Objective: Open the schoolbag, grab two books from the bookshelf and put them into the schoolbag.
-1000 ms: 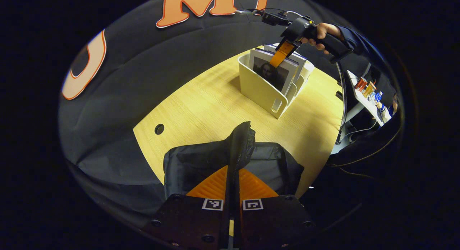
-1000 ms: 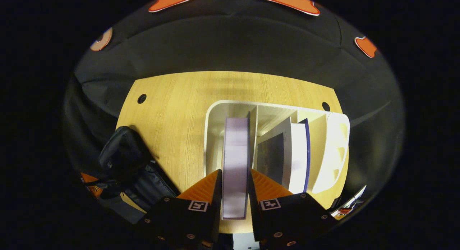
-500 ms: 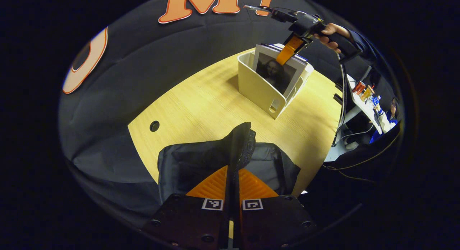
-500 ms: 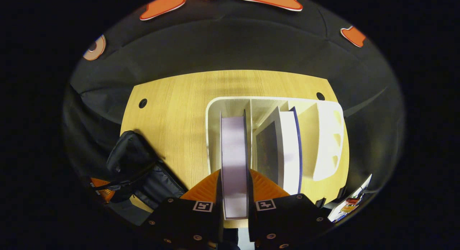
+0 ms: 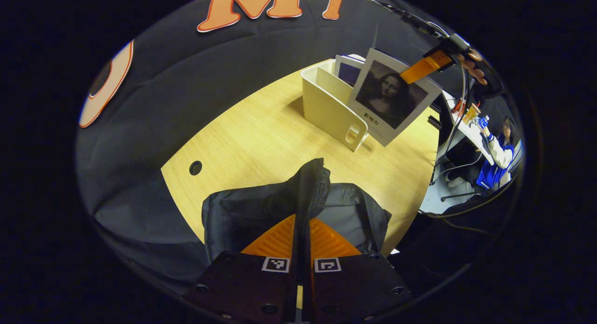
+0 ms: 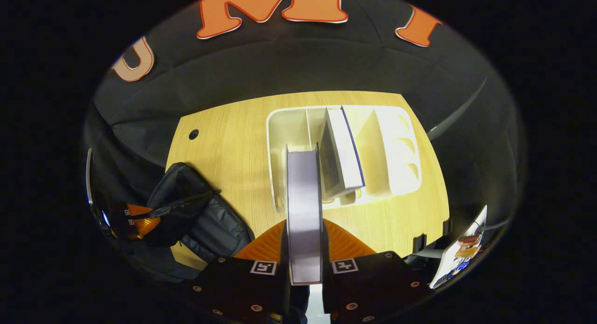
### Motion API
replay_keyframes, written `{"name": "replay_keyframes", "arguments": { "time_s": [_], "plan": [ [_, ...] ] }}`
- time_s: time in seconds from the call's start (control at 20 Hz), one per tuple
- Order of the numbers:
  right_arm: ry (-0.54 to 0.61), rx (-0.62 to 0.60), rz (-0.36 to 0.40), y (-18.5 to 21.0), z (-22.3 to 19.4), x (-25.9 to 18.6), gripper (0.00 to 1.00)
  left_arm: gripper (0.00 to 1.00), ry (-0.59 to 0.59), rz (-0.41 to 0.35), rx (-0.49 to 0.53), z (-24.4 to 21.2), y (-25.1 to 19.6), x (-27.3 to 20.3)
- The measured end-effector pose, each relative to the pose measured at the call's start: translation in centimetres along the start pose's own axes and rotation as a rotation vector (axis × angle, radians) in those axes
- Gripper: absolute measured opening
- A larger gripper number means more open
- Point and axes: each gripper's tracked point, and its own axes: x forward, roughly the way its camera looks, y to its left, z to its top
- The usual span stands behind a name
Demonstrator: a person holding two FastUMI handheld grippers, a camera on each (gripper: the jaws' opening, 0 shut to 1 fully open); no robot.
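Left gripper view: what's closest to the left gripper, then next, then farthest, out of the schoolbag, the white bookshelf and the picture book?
1. schoolbag, pinched in the left gripper.
2. white bookshelf, mid-table.
3. picture book, lifted at the far right; close to the shelf, slightly beyond.

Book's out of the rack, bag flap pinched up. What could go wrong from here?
1. The right gripper pinches the book only at its top edge, so it may swing or slip.
2. The left gripper holds just a thin fold of the bag; the opening looks narrow, so the book could catch on it.
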Motion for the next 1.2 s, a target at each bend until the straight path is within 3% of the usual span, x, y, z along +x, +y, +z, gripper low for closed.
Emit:
{"name": "replay_keyframes", "arguments": {
  "time_s": [0.2,0.7,0.95,1.0,1.05,1.2],
  "plan": [
    [-0.039,0.075,0.037,0.3,-2.6,-3.4,0.28,0.05,-0.005,-0.014,0.035,0.1,-0.2,-0.4],
    [-0.144,0.227,0.299,4.0,-6.5,-9.7,0.27,0.05,-0.025,-0.019,0.025,0.1,-0.4,-1.3],
    [-0.116,0.300,0.432,6.9,-9.0,-7.7,0.27,0.05,-0.049,-0.010,-0.023,0.6,-0.3,-2.1],
    [-0.099,0.321,0.465,7.9,-9.7,-6.9,0.26,0.10,-0.052,-0.006,-0.029,0.7,-0.3,-2.1],
    [-0.076,0.347,0.502,9.0,-10.4,-6.0,0.26,0.04,-0.052,-0.004,-0.040,0.6,-0.4,-2.2],
    [-0.030,0.407,0.604,12.5,-12.0,-2.9,0.26,0.05,-0.057,0.001,-0.051,1.1,-0.6,-2.4]
  ]
}}
